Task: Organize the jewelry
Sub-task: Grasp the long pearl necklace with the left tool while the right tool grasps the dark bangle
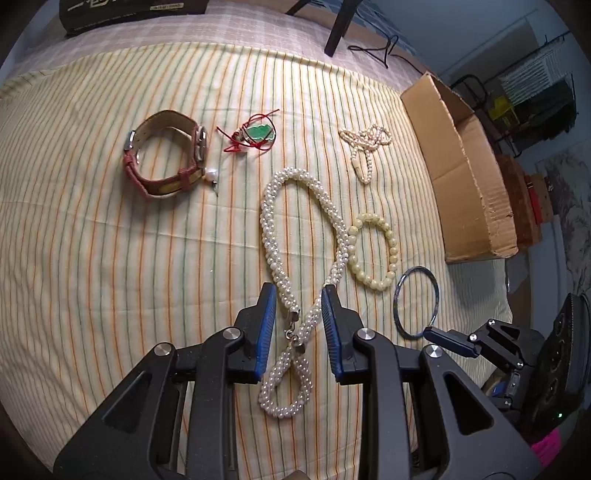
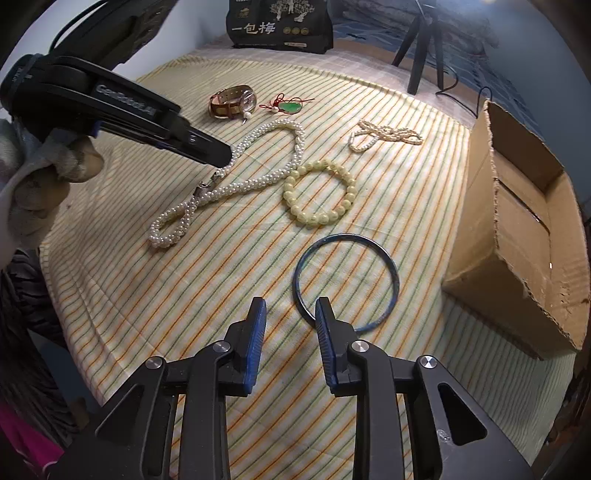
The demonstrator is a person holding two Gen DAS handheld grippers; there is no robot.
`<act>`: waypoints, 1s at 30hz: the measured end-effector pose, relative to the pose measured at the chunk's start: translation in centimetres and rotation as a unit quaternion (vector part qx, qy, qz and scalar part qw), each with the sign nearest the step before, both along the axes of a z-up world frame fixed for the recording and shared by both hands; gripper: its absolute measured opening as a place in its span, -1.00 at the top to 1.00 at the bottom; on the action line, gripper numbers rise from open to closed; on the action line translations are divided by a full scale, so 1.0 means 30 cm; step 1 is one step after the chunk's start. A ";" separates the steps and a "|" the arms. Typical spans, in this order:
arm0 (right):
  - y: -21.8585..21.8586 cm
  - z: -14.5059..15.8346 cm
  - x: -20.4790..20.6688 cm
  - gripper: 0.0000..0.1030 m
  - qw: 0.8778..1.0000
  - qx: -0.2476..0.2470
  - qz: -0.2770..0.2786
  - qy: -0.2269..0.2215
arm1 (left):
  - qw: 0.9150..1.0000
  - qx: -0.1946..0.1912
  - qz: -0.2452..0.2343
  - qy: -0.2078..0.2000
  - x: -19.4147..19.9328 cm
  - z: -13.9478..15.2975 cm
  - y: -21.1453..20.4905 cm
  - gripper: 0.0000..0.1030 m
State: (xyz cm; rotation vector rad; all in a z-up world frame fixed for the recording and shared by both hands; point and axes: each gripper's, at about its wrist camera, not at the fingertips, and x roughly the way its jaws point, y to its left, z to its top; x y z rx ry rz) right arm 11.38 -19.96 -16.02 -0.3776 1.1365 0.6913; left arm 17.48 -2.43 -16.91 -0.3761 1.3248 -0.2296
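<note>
My left gripper (image 1: 298, 295) is open, its jaws either side of the thick pearl necklace (image 1: 271, 236) near its clasp; the necklace also shows in the right wrist view (image 2: 255, 181). My right gripper (image 2: 290, 306) is open at the near edge of the blue bangle (image 2: 391, 269), its right finger over the rim. The bangle also shows in the left wrist view (image 1: 436, 291). On the striped cloth (image 1: 110, 258) lie a yellow bead bracelet (image 2: 319, 219), a small pearl strand (image 2: 384, 134), a red-strapped watch (image 1: 166, 155), a jade pendant on red cord (image 1: 258, 133) and a pearl earring (image 1: 211, 174).
An open cardboard box (image 2: 524, 236) stands at the right edge of the cloth, also seen in the left wrist view (image 1: 461, 177). A dark snack bag (image 2: 280, 22) and tripod legs (image 2: 421, 48) are at the back.
</note>
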 end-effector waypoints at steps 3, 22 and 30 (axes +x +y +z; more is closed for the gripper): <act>0.013 -0.007 -0.003 0.53 1.000 -0.007 0.011 -0.001 | 1.000 -0.002 -0.001 0.017 -0.006 -0.023 -0.009 0.52; 0.063 -0.076 0.046 0.65 0.998 -0.041 0.036 -0.006 | 1.000 0.014 0.017 0.019 -0.010 -0.075 0.004 0.86; 0.085 -0.056 0.024 0.94 0.997 -0.055 0.046 -0.028 | 0.999 -0.007 0.031 -0.021 -0.041 0.016 0.044 0.87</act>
